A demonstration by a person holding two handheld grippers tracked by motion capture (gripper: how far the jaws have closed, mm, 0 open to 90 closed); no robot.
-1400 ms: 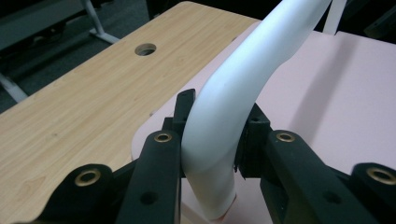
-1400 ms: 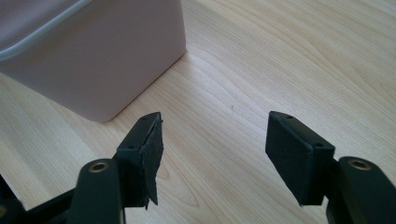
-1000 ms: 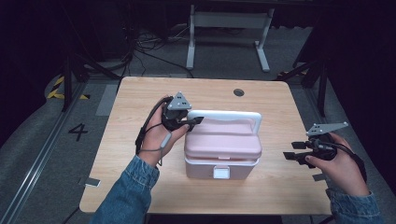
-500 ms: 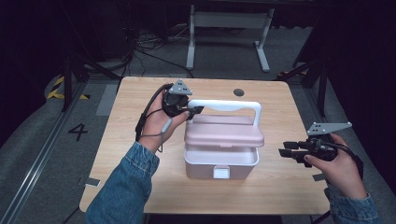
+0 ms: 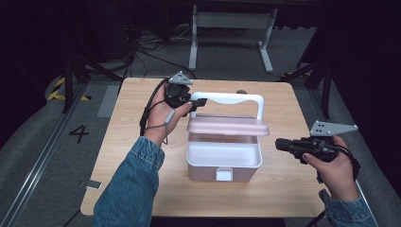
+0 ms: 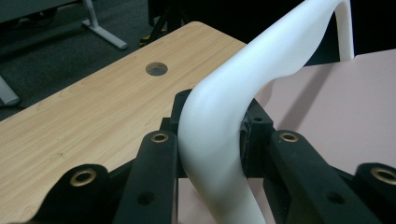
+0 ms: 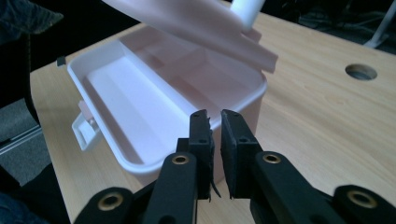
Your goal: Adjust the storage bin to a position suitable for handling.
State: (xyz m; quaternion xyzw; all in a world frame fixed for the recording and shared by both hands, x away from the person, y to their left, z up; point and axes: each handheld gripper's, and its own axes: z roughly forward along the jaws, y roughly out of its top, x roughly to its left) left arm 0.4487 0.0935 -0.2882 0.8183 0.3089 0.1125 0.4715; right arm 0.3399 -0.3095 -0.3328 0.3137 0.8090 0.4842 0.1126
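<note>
Higher now, the lid [image 5: 228, 126] tilts above the box [image 5: 224, 163]. Left gripper [image 5: 197, 102] clamps its handle [image 5: 227, 98]; right gripper [image 5: 280, 144], jaws narrow, waits right of the box.

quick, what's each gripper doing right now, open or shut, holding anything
Left gripper: shut on the white handle of the pink box's lid, which is raised.
Right gripper: nearly shut, holding nothing, beside the box.

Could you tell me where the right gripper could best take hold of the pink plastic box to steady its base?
Probably the pink plastic box's right wall rim, approached from the right, where the right gripper waits: the raised pink lid leaves that thin edge exposed.
</note>
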